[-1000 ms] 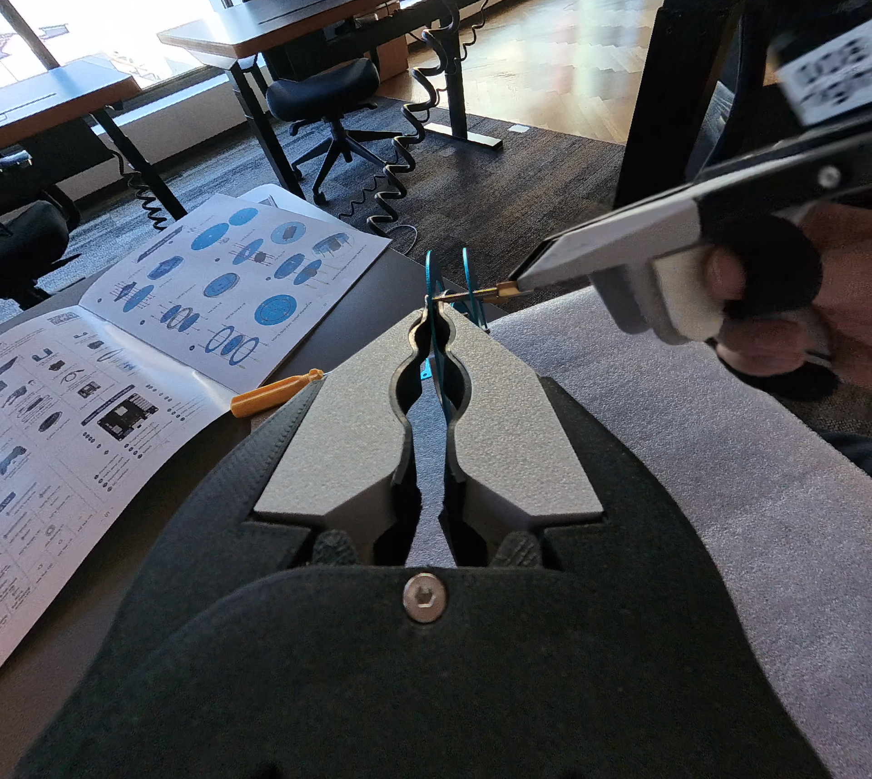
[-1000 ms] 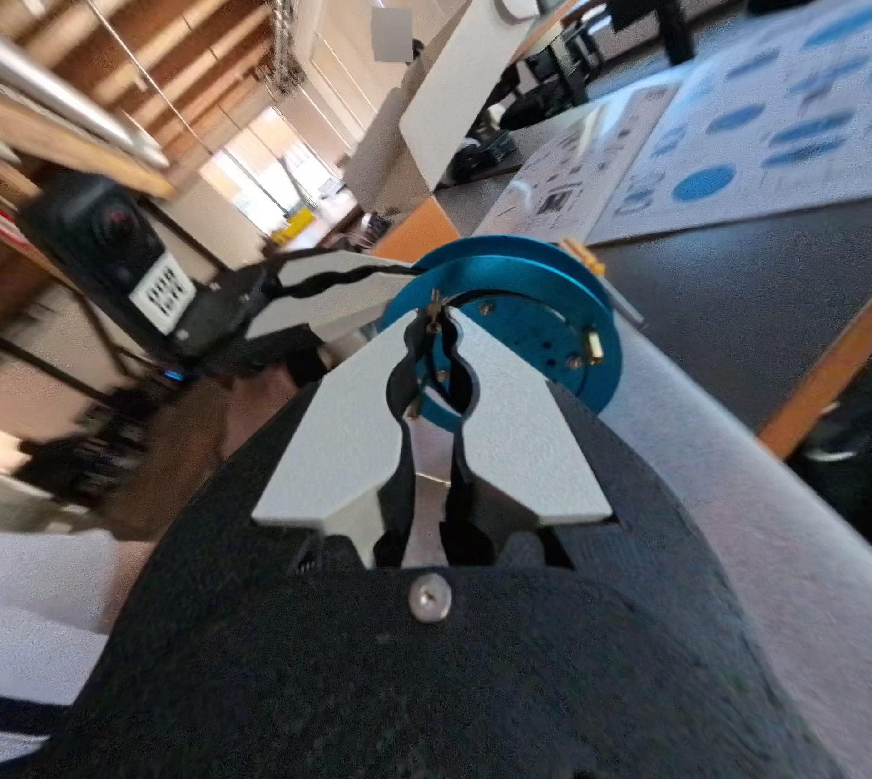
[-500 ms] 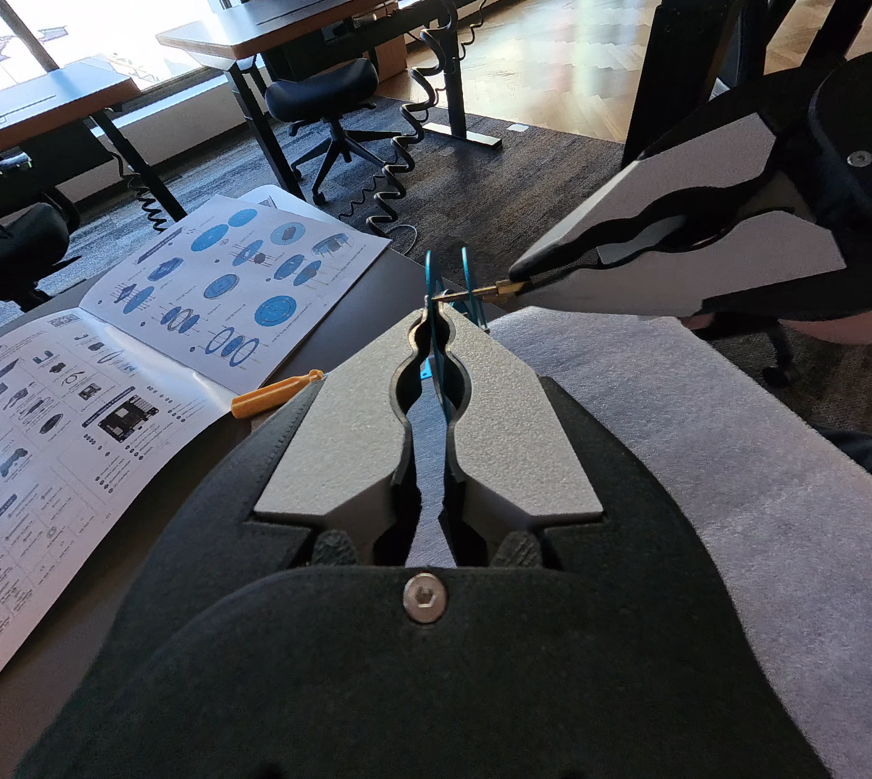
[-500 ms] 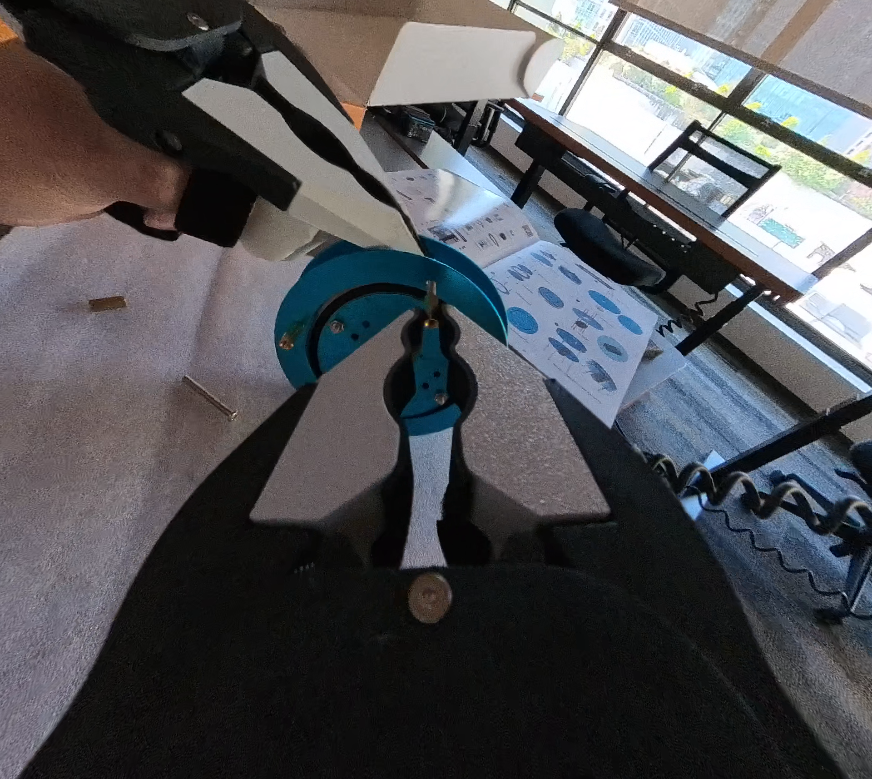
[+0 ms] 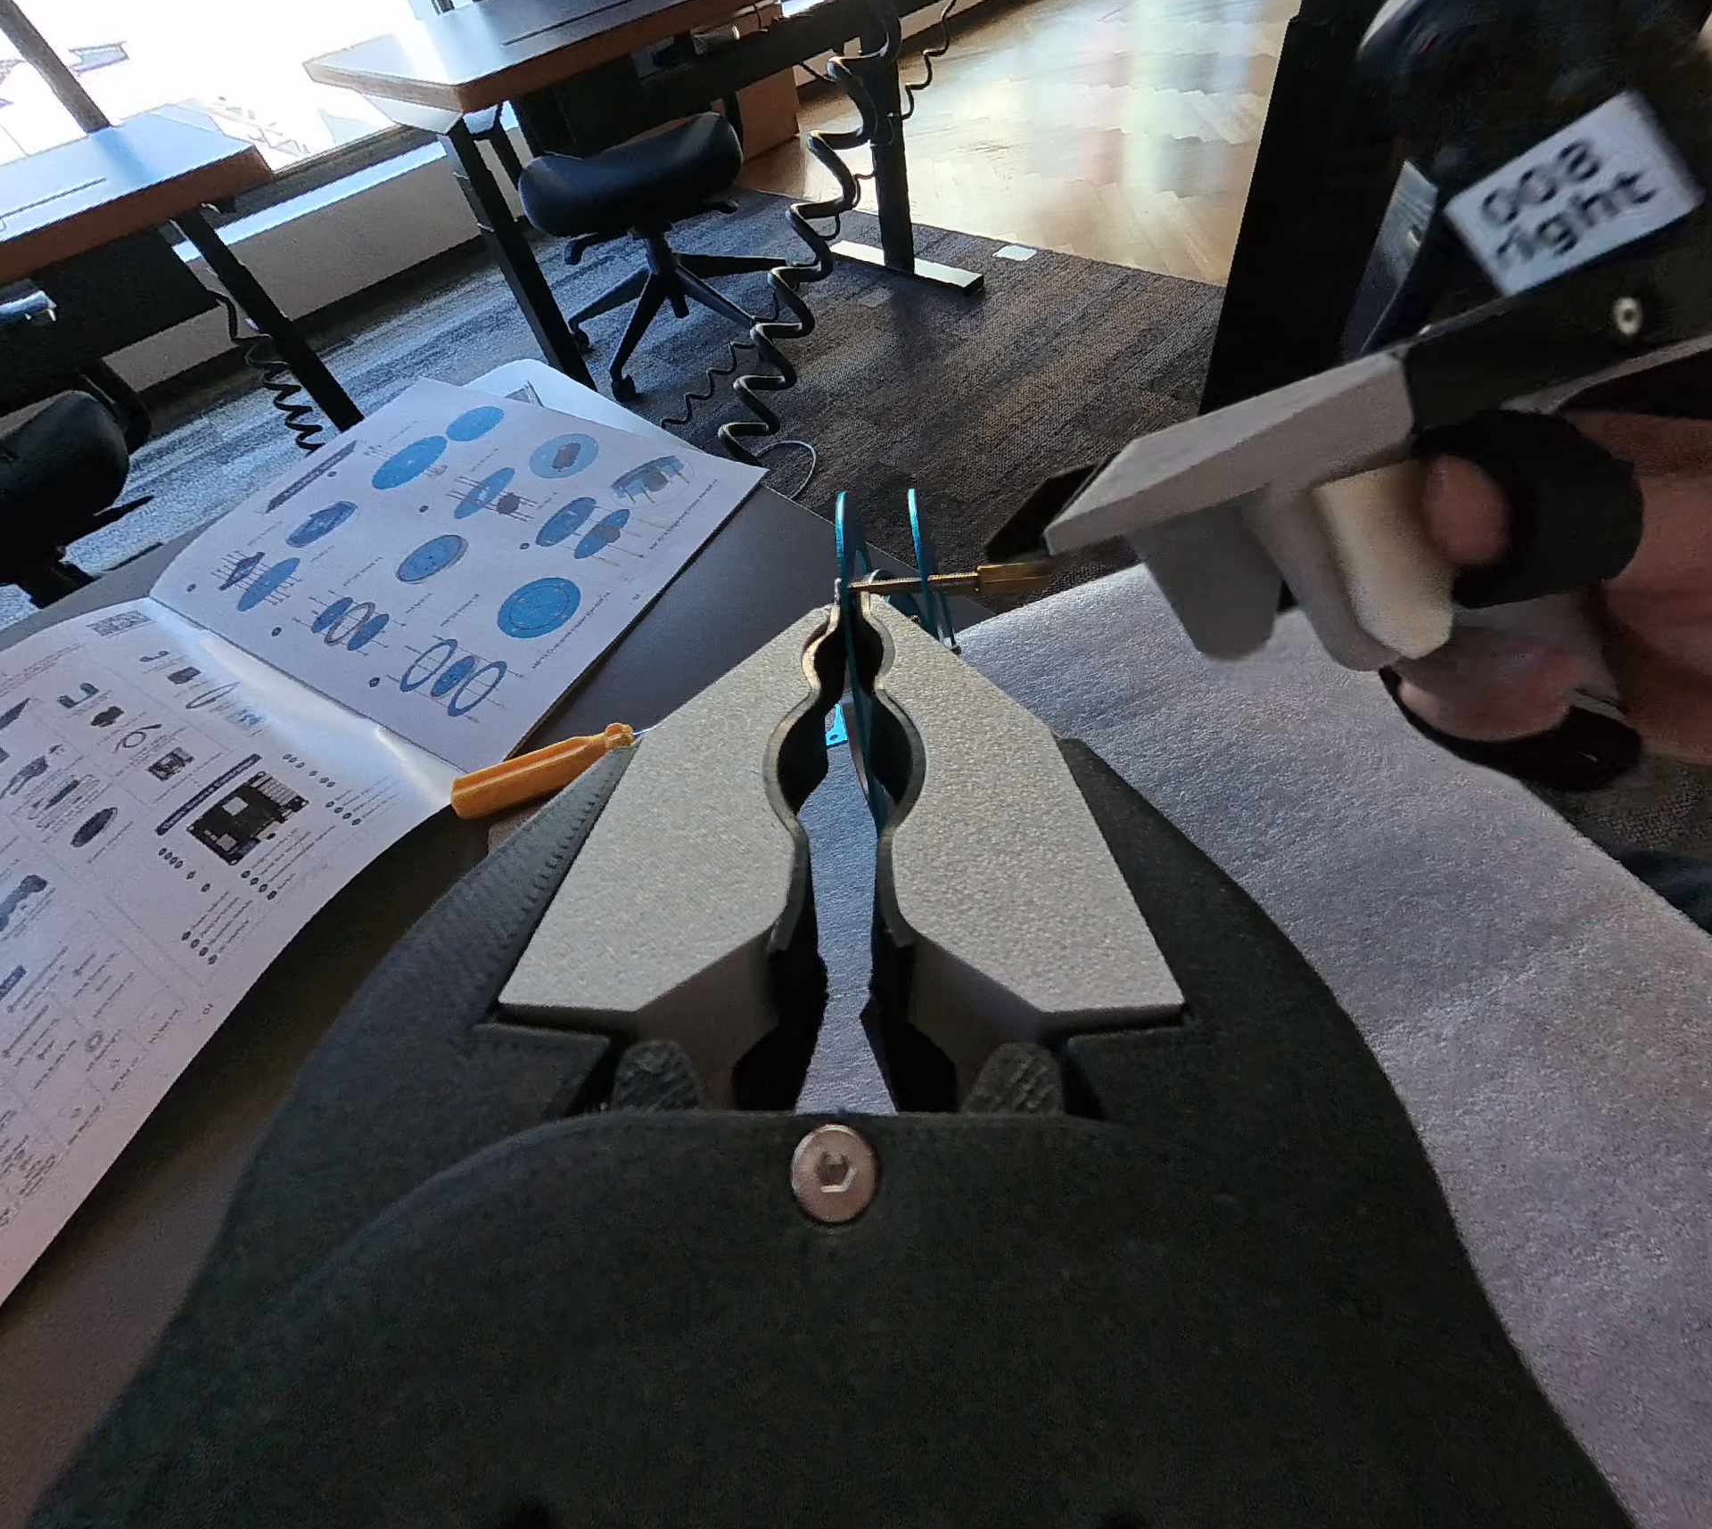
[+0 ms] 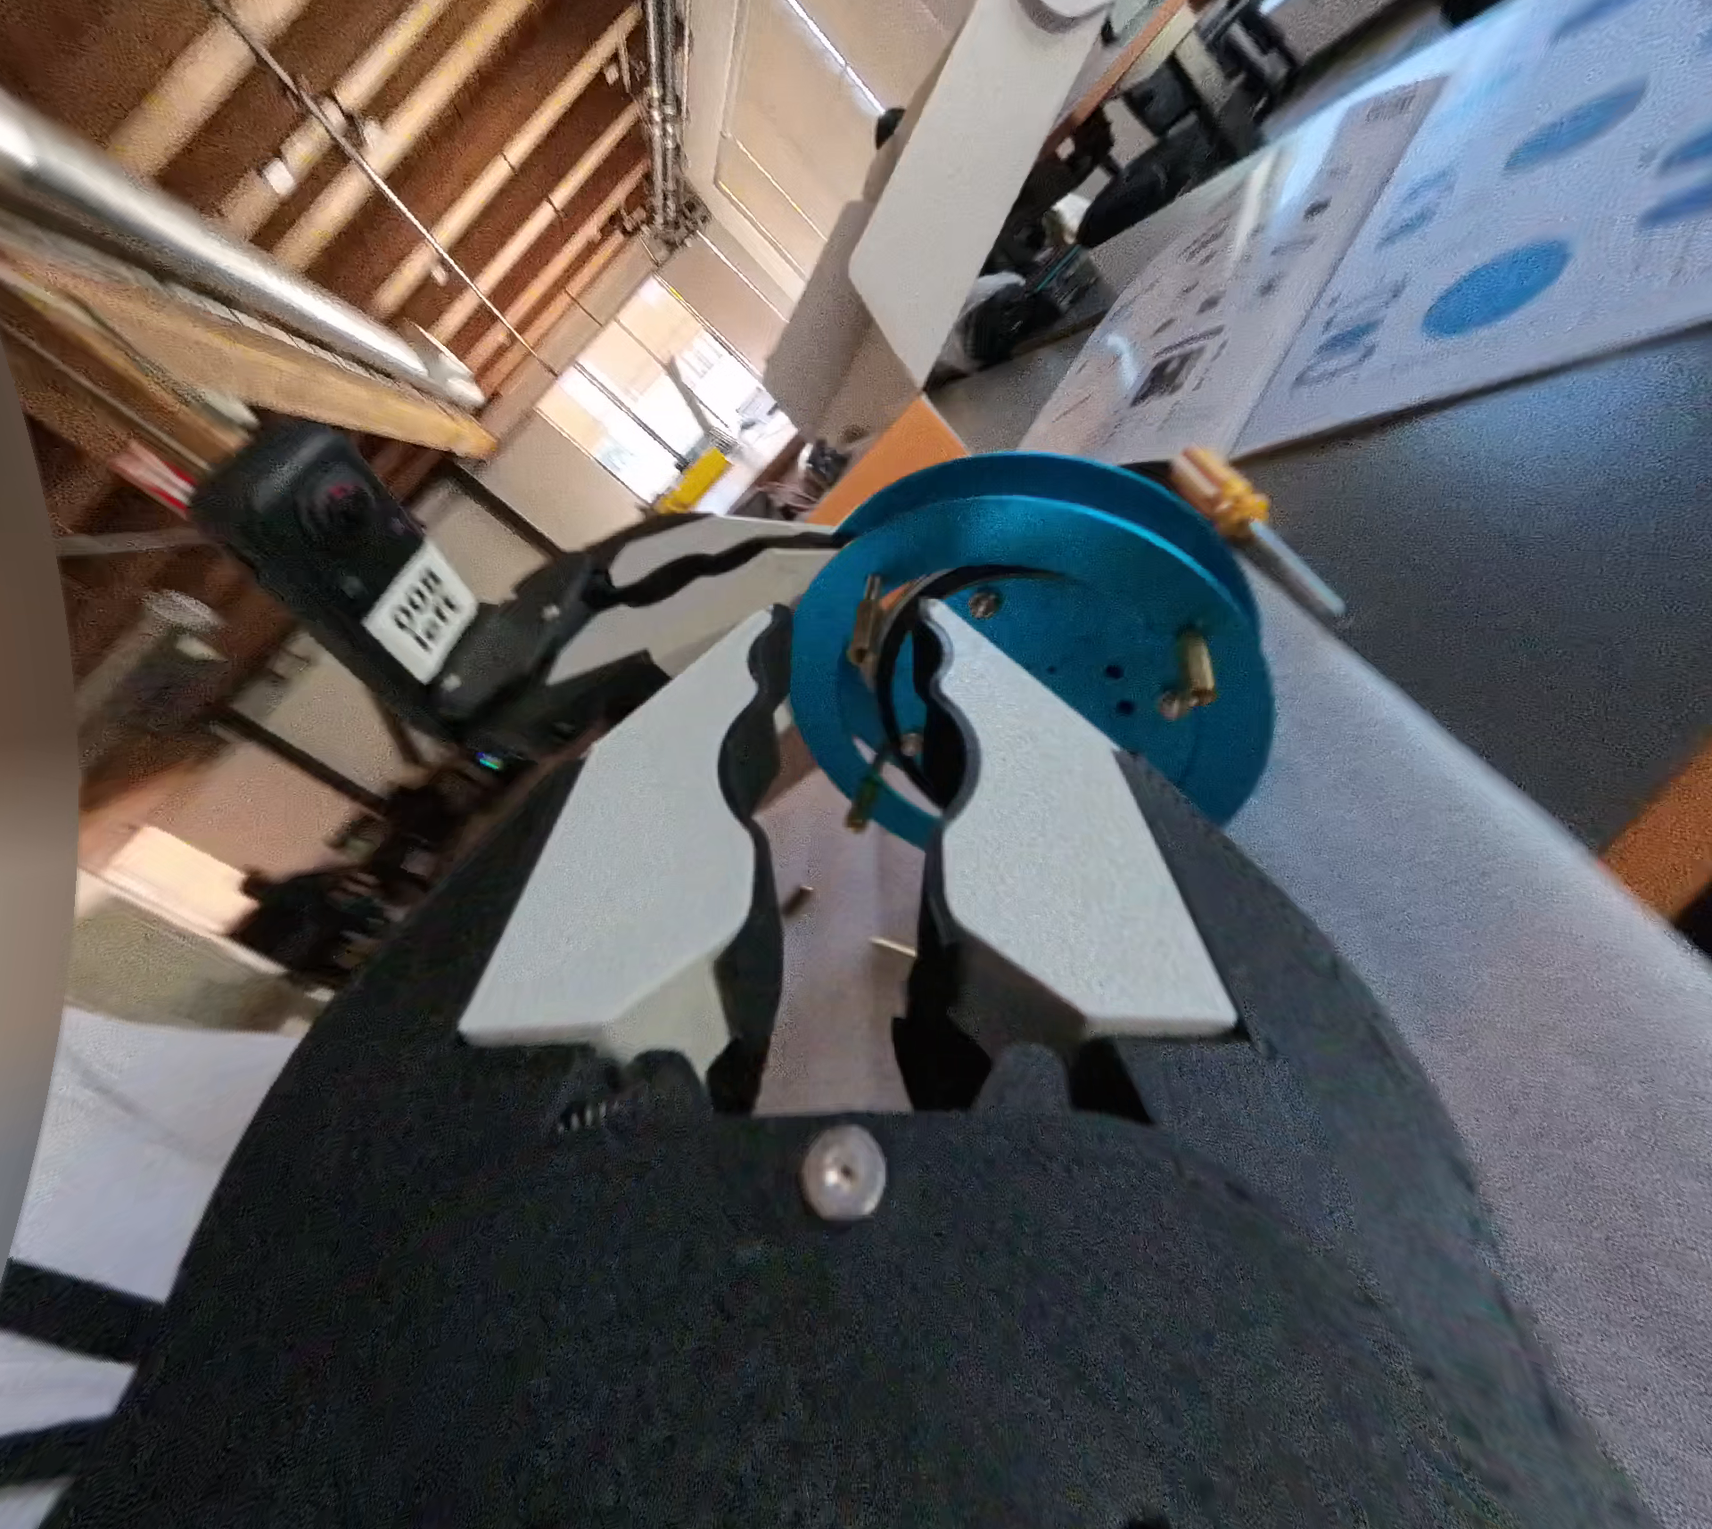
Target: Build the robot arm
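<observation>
Left gripper (image 5: 850, 632) clamps blue disc assembly (image 5: 871, 623) edge-on, steadying it; right gripper (image 6: 848, 646), fingers apart, at brass standoff (image 5: 963, 582).

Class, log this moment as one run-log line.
left gripper: shut on blue disc | right gripper: open at brass standoff | orange screwdriver: beside manual

Your left gripper (image 5: 848, 623) has pale grey fingers (image 5: 704, 827) with wavy black inner pads, on a textured black body with one silver screw at 6 o'clock. Your right gripper (image 6: 848, 632) matches (blurred, probably identical).
</observation>
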`<state>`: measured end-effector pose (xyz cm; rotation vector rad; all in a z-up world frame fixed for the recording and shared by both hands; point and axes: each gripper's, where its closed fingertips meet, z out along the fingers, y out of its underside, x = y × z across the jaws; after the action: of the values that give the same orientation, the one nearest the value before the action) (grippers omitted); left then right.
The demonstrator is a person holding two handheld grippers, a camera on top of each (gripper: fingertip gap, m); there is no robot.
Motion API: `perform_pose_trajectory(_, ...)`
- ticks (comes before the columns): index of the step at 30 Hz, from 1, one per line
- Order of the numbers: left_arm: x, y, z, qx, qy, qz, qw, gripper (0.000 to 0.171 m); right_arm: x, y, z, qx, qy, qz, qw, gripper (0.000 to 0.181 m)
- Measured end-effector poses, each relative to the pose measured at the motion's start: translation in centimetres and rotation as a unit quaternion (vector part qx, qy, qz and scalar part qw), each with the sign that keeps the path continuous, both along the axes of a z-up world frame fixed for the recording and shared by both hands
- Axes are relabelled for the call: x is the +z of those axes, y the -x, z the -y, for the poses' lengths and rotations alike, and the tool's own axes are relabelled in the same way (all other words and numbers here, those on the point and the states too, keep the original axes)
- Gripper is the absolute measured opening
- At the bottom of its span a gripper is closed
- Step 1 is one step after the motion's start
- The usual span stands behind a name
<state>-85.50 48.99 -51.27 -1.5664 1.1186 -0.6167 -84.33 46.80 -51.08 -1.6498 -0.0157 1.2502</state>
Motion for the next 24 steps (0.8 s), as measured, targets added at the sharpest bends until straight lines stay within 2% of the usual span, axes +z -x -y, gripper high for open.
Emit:
perform_pose_trajectory(2, 0.0, -0.1, 0.0, -0.001, -0.002, -0.001, 1.0, 0.0, -0.1, -0.5, 0.0, -0.031, -0.091, 0.164, 0.982, 0.027)
perform_pose_trajectory(5, 0.0, -0.1, 0.1, -0.001, -0.001, 0.0, 1.0, 0.0, -0.1, -0.2, 0.1, -0.054, -0.18, 0.351, 0.917, 0.021)
perform_pose_trajectory(7, 0.0, -0.1, 0.0, -0.001, -0.001, 0.0, 1.0, 0.0, -0.5, 0.2, 0.0, -0.058, -0.207, 0.44, 0.872, 0.009)
perform_pose_trajectory(8, 0.0, -0.1, 0.0, 0.001, -0.002, -0.001, 1.0, 0.0, -0.5, 0.3, -0.2, -0.065, -0.21, 0.461, 0.86, 0.005)
perform_pose_trajectory(9, 0.0, 0.0, -0.1, 0.003, -0.003, -0.002, 1.0, 0.0, -0.4, 0.4, -0.2, -0.071, -0.206, 0.458, 0.862, 0.004)
perform_pose_trajectory(11, -0.1, 0.1, -0.1, 0.003, 0.0, -0.001, 1.0, 0.0, -0.4, 0.5, -0.2, -0.07, -0.174, 0.408, 0.894, 0.004)
perform_pose_trajectory(12, -0.1, 0.1, -0.1, 0.003, 0.001, 0.0, 1.0, 0.0, -0.4, 0.5, -0.2, -0.065, -0.137, 0.35, 0.925, 0.004)
perform_pose_trajectory(14, 0.0, 0.1, -0.2, 0.003, 0.0, 0.0, 1.0, 0.0, -0.6, 0.6, -0.1, -0.032, -0.012, 0.14, 0.99, 0.004)
perform_pose_trajectory(15, 0.0, 0.0, -0.1, 0.003, 0.0, 0.0, 1.0, 0.0, -0.5, 0.5, -0.1, -0.008, 0.061, 0.003, 0.998, 0.004)
perform_pose_trajectory(16, 0.0, 0.0, -0.1, 0.003, -0.002, -0.001, 1.0, 0.0, -0.5, 0.3, -0.1, 0.018, 0.128, -0.132, 0.983, 0.004)
perform_pose_trajectory(17, 0.0, 0.0, -0.1, 0.002, -0.002, -0.002, 1.0, 0.0, -0.5, 0.1, -0.1, 0.039, 0.177, -0.246, 0.952, 0.004)
perform_pose_trajectory(18, 0.0, -0.1, 0.0, 0.0, -0.003, -0.002, 1.0, 0.0, -0.5, 0.0, 0.0, 0.06, 0.211, -0.335, 0.916, 0.004)
perform_pose_trajectory(19, 0.0, -0.2, 0.1, -0.001, -0.005, -0.003, 1.0, 0.0, -0.6, 0.1, 0.2, 0.071, 0.225, -0.38, 0.894, 0.005)
perform_pose_trajectory(20, 0.0, -0.2, 0.2, -0.002, -0.006, -0.003, 1.0, 0.0, -0.7, 0.3, 0.3, 0.071, 0.219, -0.383, 0.895, 0.005)
perform_pose_trajectory(21, 0.0, -0.2, 0.2, -0.003, -0.006, -0.003, 1.0, 0.0, -0.7, 0.5, 0.5, 0.067, 0.202, -0.358, 0.909, 0.005)
perform_pose_trajectory(23, 0.0, -0.2, 0.1, -0.003, -0.002, -0.001, 1.0, 0.0, -0.2, 0.1, 0.5, 0.049, 0.132, -0.268, 0.953, 0.013)
perform_pose_trajectory(24, 0.0, -0.1, 0.1, -0.002, -0.002, -0.001, 1.0, 0.0, 0.0, -0.2, 0.4, 0.033, 0.083, -0.194, 0.977, 0.017)
